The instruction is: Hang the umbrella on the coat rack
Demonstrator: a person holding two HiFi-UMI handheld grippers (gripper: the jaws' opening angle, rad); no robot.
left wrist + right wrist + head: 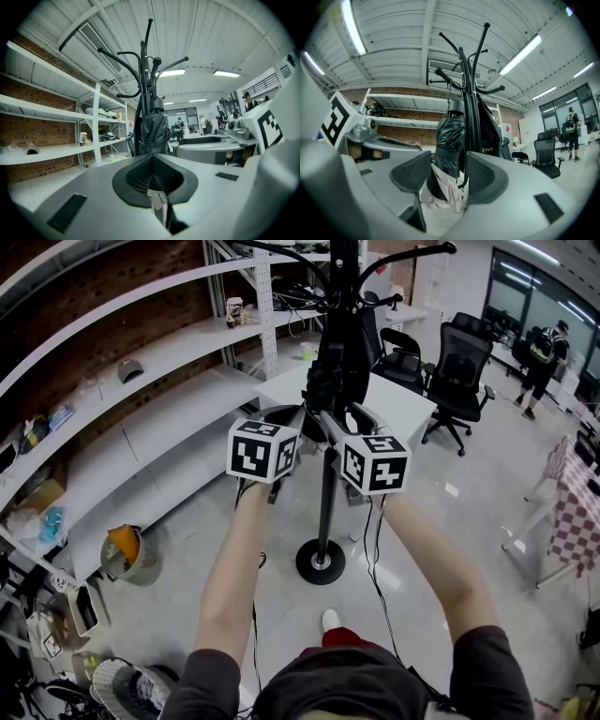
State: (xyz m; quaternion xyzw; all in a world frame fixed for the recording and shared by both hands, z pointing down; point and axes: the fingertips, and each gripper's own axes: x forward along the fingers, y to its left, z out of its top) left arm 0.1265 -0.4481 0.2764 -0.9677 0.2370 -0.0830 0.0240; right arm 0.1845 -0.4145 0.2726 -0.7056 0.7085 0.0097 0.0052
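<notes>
You hold both tools up at the black coat rack (327,493), which stands on a round base on the pale floor (441,549), just in front of a white counter (398,404).

The folded black umbrella (449,136) hangs upright by a thin cord from one of the rack's upper hooks, close beside the pole. A pale part shows at its lower end. A dark garment (490,131) with white print hangs on the rack behind it.

Your right tool (449,157) is released. Its jaws stand wide apart with the lower part of the umbrella between them, and a gap shows at the left pad. Whether the right pad touches the fabric cannot be told.

Your left tool (153,161) is clenched, its ribbed pads meeting with nothing held between them. It points at the umbrella from just short of it. The two tools sit side by side, their marker cubes nearly level in the head view.

White shelves (159,352) line the brick wall on your left. Black office chairs (459,362) stand beyond the counter, and a person (542,357) stands far off at the right.
</notes>
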